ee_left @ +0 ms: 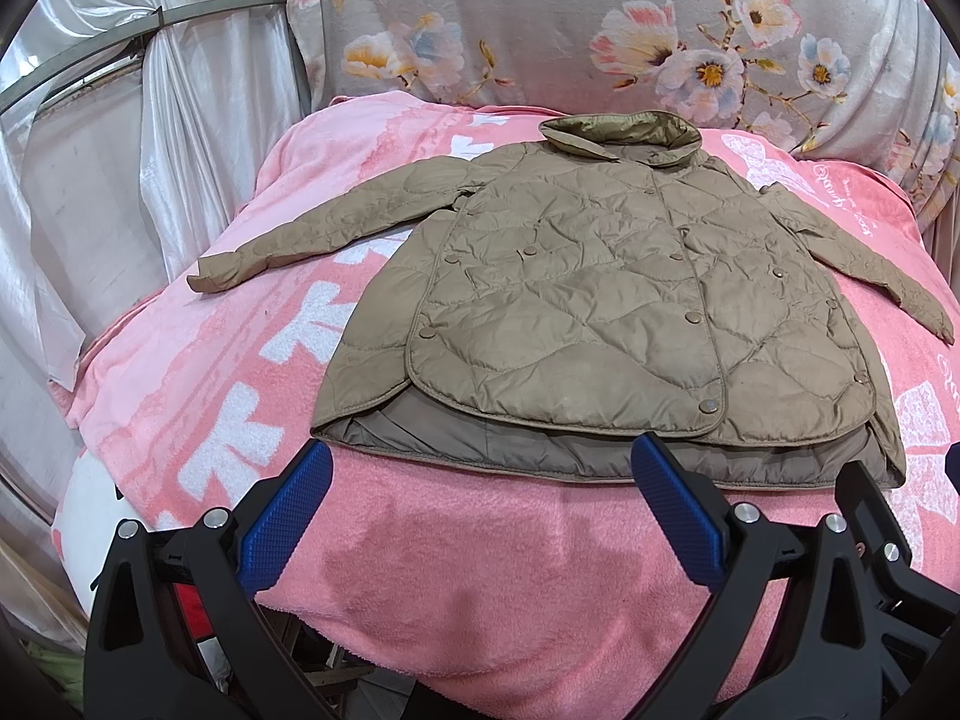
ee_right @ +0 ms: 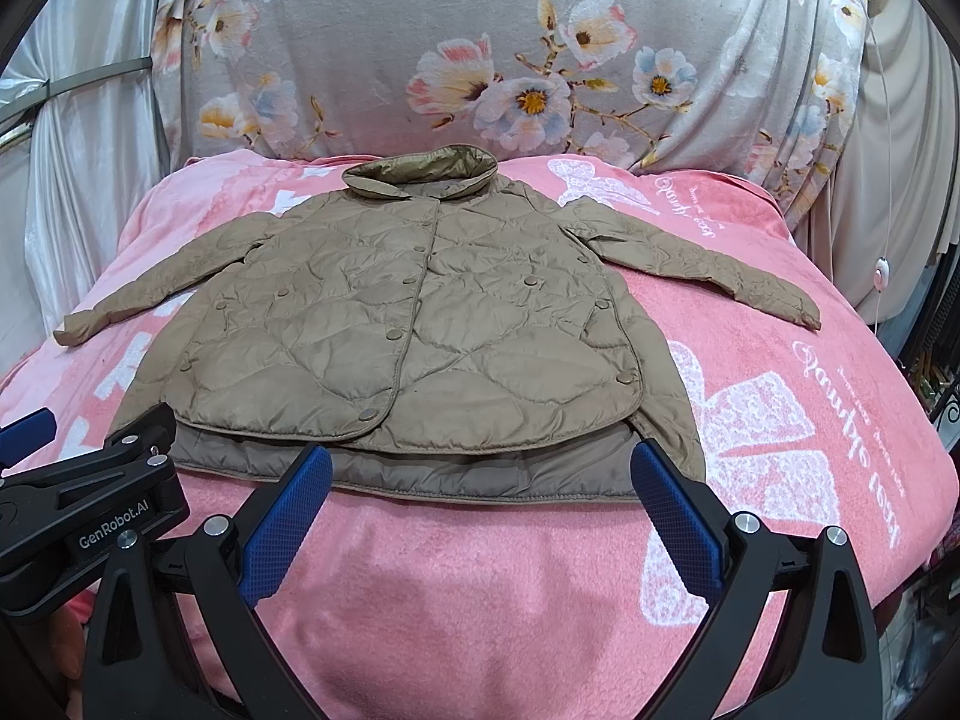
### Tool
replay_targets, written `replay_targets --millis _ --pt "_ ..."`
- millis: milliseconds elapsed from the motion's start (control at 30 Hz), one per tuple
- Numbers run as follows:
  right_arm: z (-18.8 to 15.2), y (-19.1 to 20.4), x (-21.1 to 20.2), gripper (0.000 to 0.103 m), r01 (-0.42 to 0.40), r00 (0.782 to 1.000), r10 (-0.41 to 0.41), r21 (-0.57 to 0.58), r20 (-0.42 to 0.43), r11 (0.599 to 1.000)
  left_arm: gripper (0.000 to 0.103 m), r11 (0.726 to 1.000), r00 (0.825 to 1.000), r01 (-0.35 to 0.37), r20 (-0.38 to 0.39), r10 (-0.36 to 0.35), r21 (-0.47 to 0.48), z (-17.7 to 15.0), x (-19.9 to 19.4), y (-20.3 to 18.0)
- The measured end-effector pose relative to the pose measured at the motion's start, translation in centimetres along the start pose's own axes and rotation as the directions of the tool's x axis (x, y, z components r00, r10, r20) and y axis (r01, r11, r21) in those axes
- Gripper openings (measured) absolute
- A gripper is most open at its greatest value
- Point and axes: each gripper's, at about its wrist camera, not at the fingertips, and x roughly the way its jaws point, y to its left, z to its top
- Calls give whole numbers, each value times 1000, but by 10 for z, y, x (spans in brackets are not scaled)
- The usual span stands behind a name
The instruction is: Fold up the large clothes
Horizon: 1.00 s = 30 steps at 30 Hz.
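One quilted jacket (ee_right: 408, 336) lay on one pink blanket (ee_right: 480, 588), with one collar (ee_right: 420, 177) at the far end and two sleeves, one reaching left (ee_right: 150, 288) and one reaching right (ee_right: 720, 270). Two grippers were in view: the right gripper (ee_right: 480, 474) near the middle and the left gripper (ee_left: 480, 474) near it on the left, each with two blue fingers (ee_right: 288, 516). One flowered cloth (ee_right: 510, 48) hung at the far side.
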Motion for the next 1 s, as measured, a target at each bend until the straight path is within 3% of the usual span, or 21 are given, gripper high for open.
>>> replay_targets --millis 833,1000 --pt "-2 -2 -4 98 12 1000 -12 -3 4 1000 97 1000 1000 7 0 -7 -2 0 0 1" --pt "1 -7 -5 98 -23 1000 23 -4 10 1000 97 999 1000 31 3 -31 -10 0 -3 2"
